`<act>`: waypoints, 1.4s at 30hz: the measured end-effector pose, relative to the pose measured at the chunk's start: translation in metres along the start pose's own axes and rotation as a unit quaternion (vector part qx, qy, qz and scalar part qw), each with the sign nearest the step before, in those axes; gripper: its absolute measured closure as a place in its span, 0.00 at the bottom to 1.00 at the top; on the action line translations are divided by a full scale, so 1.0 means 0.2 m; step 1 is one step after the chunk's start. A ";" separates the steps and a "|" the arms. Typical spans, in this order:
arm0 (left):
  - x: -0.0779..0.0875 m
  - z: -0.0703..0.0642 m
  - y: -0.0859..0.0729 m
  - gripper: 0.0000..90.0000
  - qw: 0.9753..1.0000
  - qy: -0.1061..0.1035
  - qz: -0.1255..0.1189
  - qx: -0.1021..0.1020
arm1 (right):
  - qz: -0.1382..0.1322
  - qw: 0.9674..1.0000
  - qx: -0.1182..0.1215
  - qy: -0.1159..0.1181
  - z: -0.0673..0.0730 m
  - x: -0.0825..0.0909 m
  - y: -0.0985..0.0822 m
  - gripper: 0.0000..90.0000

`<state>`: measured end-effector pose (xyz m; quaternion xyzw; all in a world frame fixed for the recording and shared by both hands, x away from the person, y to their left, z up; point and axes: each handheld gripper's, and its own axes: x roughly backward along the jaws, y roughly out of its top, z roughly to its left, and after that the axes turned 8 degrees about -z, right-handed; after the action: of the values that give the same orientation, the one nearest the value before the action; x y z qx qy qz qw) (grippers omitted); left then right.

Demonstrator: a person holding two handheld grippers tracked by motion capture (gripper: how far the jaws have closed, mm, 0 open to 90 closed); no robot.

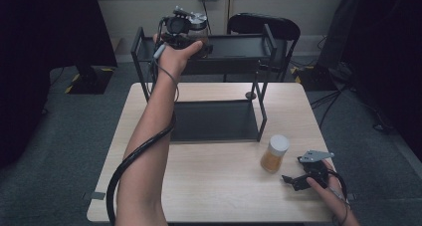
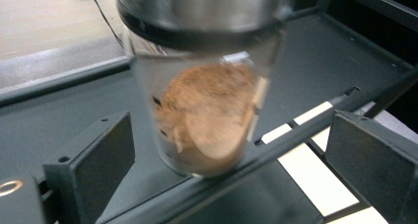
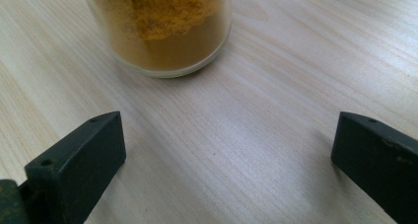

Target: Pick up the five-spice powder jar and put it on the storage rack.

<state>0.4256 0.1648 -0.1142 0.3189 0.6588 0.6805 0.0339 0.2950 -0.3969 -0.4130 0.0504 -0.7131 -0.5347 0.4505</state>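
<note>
Jaws of our left gripper point(image 2: 231, 155) stand wide apart around a clear jar of brown powder point(image 2: 207, 115) with a metal lid, touching neither side of it, as it stands on the top shelf of the black metal rack point(image 1: 239, 54) at the far side of the table. Our right gripper point(image 1: 301, 178) rests low near the table's right front edge, jaws spread and empty, with a white-lidded jar of yellow-orange powder point(image 1: 274, 154) just ahead on the pale wooden table point(image 1: 219, 181).
</note>
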 end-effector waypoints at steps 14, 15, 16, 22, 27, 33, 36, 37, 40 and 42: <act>0.06 -0.04 -0.17 0.01 0.999 -0.038 -0.015 0.005 | 0.000 1.000 0.001 0.000 0.00 0.00 0.00 0.00; 0.06 -0.04 -0.19 0.01 0.999 -0.041 -0.015 0.004 | -0.001 1.000 0.001 0.000 0.00 0.00 0.00 0.00; 0.06 -0.04 -0.20 0.01 0.999 -0.041 -0.013 0.003 | -0.001 1.000 0.001 0.000 0.00 0.00 0.00 0.00; 0.07 -0.06 -0.27 0.01 0.999 -0.039 -0.012 0.001 | -0.001 1.000 0.001 0.000 0.00 0.00 0.00 0.00; 0.07 -0.08 -0.32 0.01 0.999 -0.048 -0.013 -0.004 | -0.001 1.000 0.001 0.000 0.00 0.00 0.00 0.00; 0.06 -0.08 -0.39 0.01 0.999 -0.052 -0.014 -0.005 | -0.001 1.000 0.001 0.000 0.00 0.00 0.00 0.00; 0.05 -0.09 -0.43 0.01 0.999 -0.051 -0.009 -0.006 | -0.001 1.000 0.001 0.000 0.00 0.00 0.00 0.00; 0.04 -0.09 -0.44 0.01 0.999 -0.052 -0.008 -0.007 | -0.001 1.000 0.001 0.000 0.00 0.00 0.00 0.00; 0.03 -0.09 -0.47 0.01 0.998 -0.055 -0.005 -0.005 | -0.001 1.000 0.001 0.000 0.00 0.00 0.00 0.00; 0.02 -0.09 -0.49 0.01 0.998 -0.058 -0.004 -0.005 | -0.001 1.000 0.001 0.000 0.00 0.00 0.00 0.00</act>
<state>0.3772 0.1643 -0.2013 0.3550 0.6538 0.6638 0.0764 0.2937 -0.3972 -0.4133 0.0512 -0.7136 -0.5348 0.4496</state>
